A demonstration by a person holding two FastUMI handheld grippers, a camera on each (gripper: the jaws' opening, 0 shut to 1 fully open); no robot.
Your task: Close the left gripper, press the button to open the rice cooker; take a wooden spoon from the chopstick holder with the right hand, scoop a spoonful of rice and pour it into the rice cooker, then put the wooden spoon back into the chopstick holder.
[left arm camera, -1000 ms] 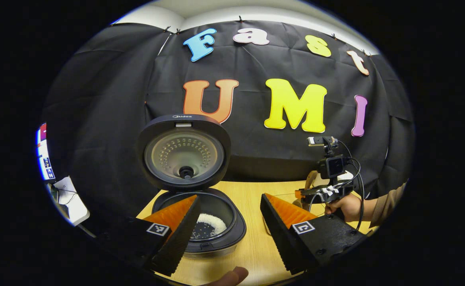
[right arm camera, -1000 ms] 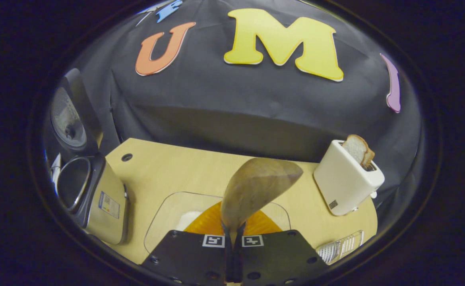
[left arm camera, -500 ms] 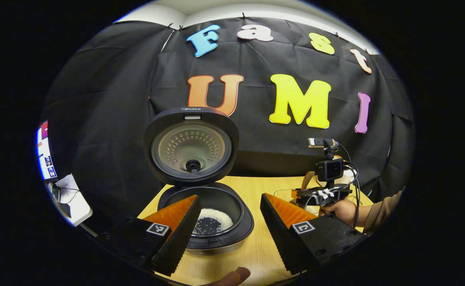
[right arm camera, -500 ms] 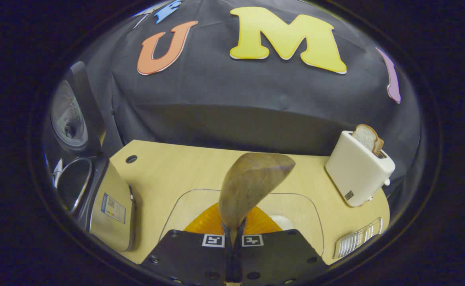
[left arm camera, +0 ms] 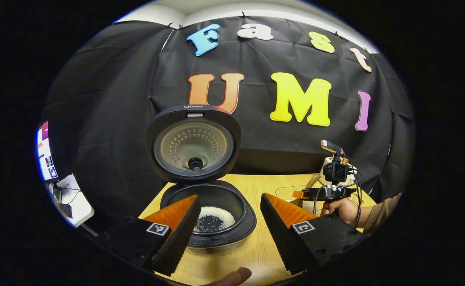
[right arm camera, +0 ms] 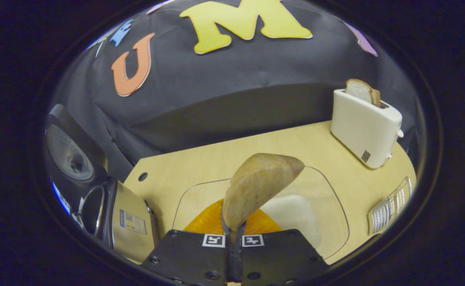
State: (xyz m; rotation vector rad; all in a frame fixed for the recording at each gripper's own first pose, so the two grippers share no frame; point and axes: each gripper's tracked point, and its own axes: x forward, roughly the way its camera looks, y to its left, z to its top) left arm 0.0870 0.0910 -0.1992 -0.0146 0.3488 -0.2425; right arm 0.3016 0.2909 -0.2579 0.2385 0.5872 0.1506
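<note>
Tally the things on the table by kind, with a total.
Rice cookers: 1
Toasters: 1
Clear rice trays: 1
Wooden spoons: 1
Ribbed clear things at the table edge: 1
Total: 5

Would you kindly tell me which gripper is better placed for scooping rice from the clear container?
The right gripper: it already grips the wooden spoon above the container's rice. The left gripper is open, at the rice cooker.
</note>
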